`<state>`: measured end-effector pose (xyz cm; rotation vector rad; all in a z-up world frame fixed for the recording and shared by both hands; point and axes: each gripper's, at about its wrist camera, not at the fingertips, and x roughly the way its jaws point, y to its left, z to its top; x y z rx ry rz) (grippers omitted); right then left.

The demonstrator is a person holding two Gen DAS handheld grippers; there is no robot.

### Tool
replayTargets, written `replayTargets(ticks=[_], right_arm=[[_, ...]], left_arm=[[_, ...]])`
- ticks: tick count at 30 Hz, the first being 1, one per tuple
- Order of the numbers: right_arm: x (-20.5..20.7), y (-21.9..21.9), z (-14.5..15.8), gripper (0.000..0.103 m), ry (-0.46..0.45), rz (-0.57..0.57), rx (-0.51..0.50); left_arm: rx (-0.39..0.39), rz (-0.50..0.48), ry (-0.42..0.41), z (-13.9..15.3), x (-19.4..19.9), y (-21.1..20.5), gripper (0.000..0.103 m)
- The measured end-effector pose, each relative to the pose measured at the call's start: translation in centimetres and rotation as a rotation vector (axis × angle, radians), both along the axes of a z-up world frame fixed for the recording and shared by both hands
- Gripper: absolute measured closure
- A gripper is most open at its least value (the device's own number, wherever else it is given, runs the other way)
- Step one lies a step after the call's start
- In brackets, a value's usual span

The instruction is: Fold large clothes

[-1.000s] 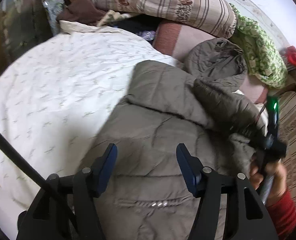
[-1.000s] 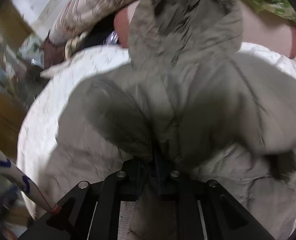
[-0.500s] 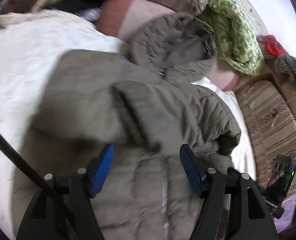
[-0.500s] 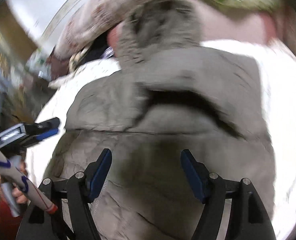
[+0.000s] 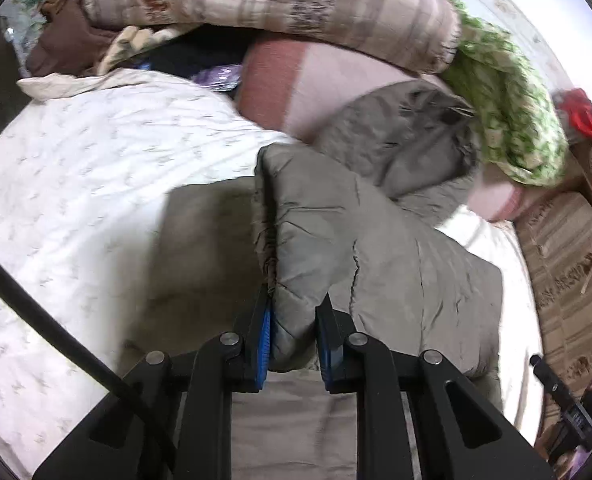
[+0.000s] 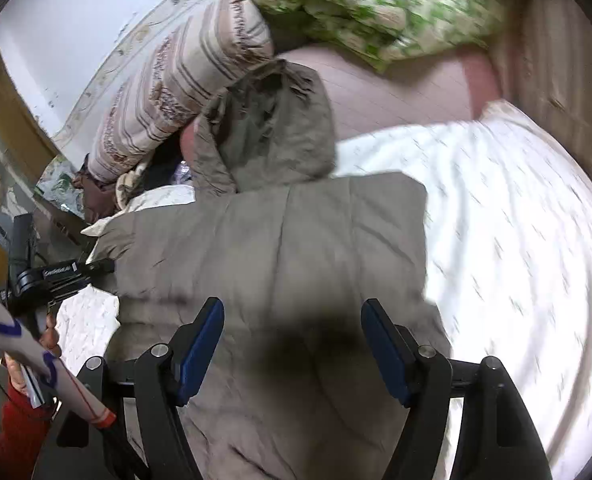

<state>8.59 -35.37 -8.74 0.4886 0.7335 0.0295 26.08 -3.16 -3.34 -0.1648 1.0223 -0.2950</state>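
A large grey-brown padded jacket [image 6: 280,248] with a hood [image 6: 272,128] lies on a white bedsheet [image 6: 496,216]. In the left wrist view my left gripper [image 5: 294,320] is shut on a thick sleeve fold of the jacket [image 5: 336,232] and holds it raised over the jacket's left side. In the right wrist view my right gripper [image 6: 292,344] is open and empty just above the jacket's lower body. The left gripper also shows in the right wrist view [image 6: 56,276] at the jacket's left edge.
Striped bedding [image 5: 272,0], a pink pillow [image 5: 316,84] and a green patterned quilt [image 5: 508,104] pile up at the head of the bed behind the hood. A striped sofa [image 5: 572,256] stands right of the bed. White sheet lies on both sides of the jacket.
My left gripper has gone from open to shut on the jacket's sleeve fold. My right gripper, shut on jacket fabric a second ago, has let go and stays open over the body.
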Motion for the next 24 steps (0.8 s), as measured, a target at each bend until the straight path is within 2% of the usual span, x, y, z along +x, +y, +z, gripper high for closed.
replayTargets(ticks=[4, 6, 9, 13, 17, 19, 21, 23, 24], right_arm=[[5.1, 2.2, -3.0, 0.028, 0.097, 0.008, -0.046], [7.4, 3.6, -5.3, 0.029, 0.16, 0.01, -0.076], [8.7, 4.6, -7.4, 0.027, 0.201, -0.004, -0.121], [9.4, 5.5, -8.2, 0.026, 0.216, -0.006, -0.209], [9.4, 5.3, -7.5, 0.026, 0.249, -0.017, -0.21], [8.8, 5.1, -6.3, 0.026, 0.246, -0.024, -0.185], [7.5, 4.8, -4.6, 0.025, 0.216, -0.029, -0.148], [6.8, 4.6, -3.2, 0.025, 0.2, -0.037, -0.131], [6.8, 4.6, -2.5, 0.025, 0.193, -0.038, -0.123]], left_arm=[[0.069, 0.032, 0.125, -5.4, 1.9, 0.6, 0.084], [0.049, 0.052, 0.157, -7.5, 2.4, 0.9, 0.081], [0.015, 0.071, 0.15, -8.5, 2.3, 1.4, 0.075], [0.03, 0.066, 0.136, -8.2, 2.4, 1.3, 0.071], [0.043, 0.089, 0.114, -5.6, 0.7, 1.8, 0.069], [0.074, 0.084, 0.055, -3.4, -1.7, 2.5, 0.064], [0.118, 0.103, -0.022, -1.7, -4.2, 3.4, 0.049], [0.156, 0.132, -0.087, -0.7, -6.4, 4.2, 0.042], [0.173, 0.143, -0.112, -0.6, -7.2, 4.6, 0.042]])
